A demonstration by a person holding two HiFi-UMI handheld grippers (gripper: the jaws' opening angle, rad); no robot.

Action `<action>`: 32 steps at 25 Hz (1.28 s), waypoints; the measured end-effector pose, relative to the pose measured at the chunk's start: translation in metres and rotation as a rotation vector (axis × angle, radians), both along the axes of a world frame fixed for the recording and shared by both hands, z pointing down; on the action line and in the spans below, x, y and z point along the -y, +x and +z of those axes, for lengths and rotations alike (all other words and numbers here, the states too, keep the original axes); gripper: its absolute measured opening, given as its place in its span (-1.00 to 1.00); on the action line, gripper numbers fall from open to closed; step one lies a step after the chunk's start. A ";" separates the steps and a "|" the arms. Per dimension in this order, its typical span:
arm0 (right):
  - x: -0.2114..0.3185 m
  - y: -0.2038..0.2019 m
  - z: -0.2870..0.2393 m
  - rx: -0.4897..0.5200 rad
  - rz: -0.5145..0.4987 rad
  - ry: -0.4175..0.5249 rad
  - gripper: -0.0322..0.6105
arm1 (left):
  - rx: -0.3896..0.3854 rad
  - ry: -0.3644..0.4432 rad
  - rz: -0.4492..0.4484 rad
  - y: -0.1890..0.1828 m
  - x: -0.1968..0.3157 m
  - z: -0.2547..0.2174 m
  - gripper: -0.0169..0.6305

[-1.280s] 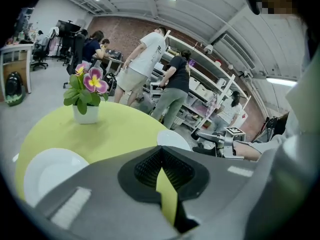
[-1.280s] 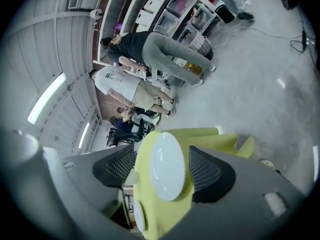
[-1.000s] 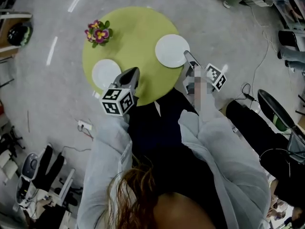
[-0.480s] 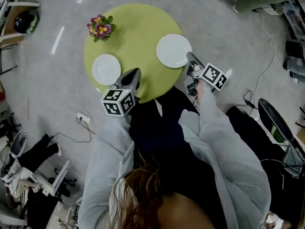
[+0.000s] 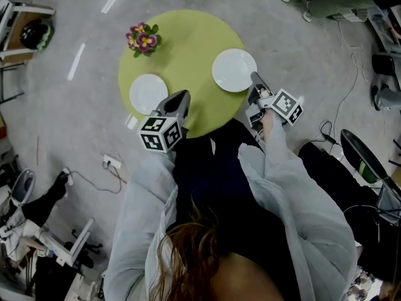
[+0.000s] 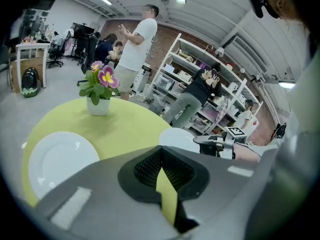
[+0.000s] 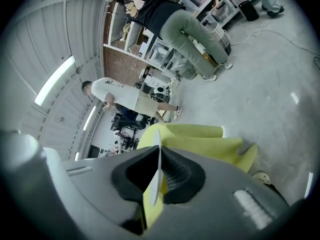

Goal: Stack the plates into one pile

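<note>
Evidently the right tool point(image 5: 254, 78) has just pinched the near rim of the right plate point(image 5: 233, 69) to carry it onto the left plate point(image 5: 148, 93), while the left tool point(image 5: 182, 96) hangs narrow and empty.

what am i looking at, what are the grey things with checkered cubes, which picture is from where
No robot: a person wears a head camera and holds a two-jaw gripper in each hand. The top-down picture is from the head; the other two cameras ride on the grippers. On the green table stand a flower pot and two white plates. The right gripper has just closed its jaws on the right plate at its rim. The left gripper is shut and empty, near the left plate.
</note>
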State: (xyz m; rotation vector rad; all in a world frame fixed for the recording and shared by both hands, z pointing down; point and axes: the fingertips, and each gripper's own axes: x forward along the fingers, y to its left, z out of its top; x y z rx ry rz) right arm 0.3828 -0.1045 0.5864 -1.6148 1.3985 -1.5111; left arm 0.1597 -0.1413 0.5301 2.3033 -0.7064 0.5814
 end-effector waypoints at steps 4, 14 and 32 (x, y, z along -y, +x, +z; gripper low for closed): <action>-0.008 -0.005 -0.005 0.020 0.080 -0.029 -0.85 | -0.005 0.009 -0.023 -0.031 0.010 -0.005 -0.91; -0.003 -0.043 -0.032 0.024 0.103 0.008 -0.85 | -0.042 0.008 -0.184 -0.123 0.025 0.000 -0.91; 0.068 -0.199 -0.042 0.069 -0.325 0.001 -0.85 | -0.053 0.006 -0.507 -0.242 0.004 0.001 -0.91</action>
